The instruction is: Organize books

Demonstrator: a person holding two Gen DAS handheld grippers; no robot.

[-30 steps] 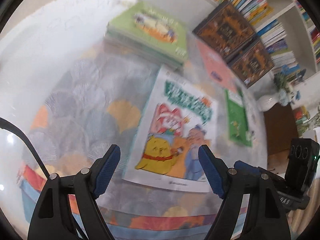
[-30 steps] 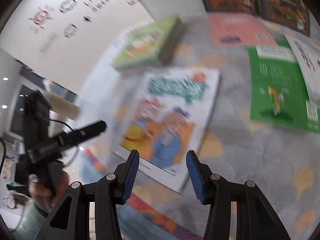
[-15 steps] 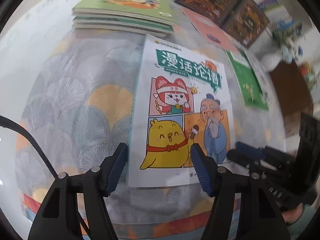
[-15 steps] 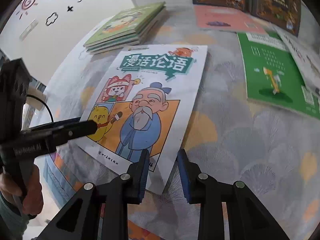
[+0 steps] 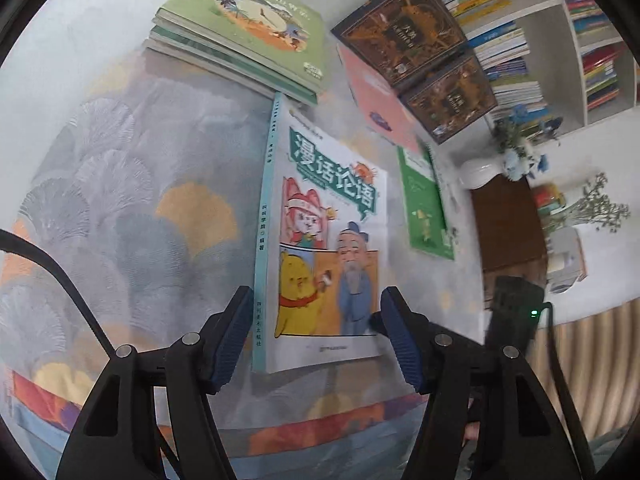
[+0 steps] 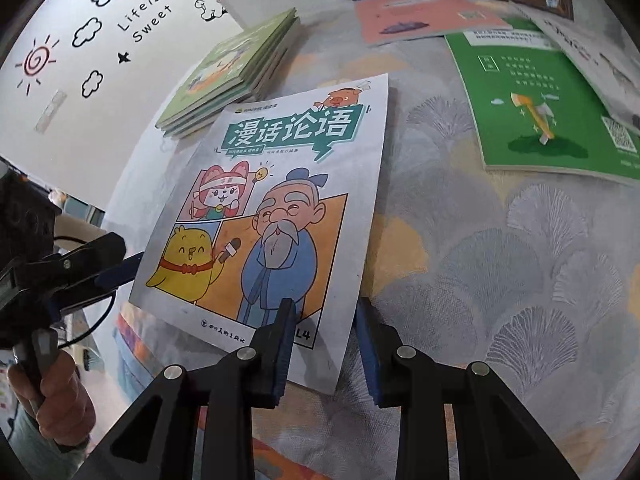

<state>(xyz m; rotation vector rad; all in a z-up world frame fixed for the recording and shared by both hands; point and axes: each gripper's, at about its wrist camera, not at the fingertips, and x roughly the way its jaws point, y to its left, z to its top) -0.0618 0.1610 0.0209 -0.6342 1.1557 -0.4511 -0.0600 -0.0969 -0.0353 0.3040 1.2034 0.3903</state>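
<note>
I see a table under a fan-patterned cloth (image 6: 520,240), a white wall with cloud and sun decals (image 6: 80,40) off to my right gripper's left, and a full bookshelf (image 5: 500,40) beyond my left gripper. My right gripper (image 6: 326,344) pinches the near corner of one comic book (image 6: 280,200), tilting it up. My left gripper (image 5: 316,336) is half spread, its pads flanking the book's near edge; I cannot tell if they touch. Ahead lie one stack of green books (image 5: 240,32), one pink book (image 6: 424,16), two dark books (image 5: 420,52) and one green booklet (image 6: 536,104).
</note>
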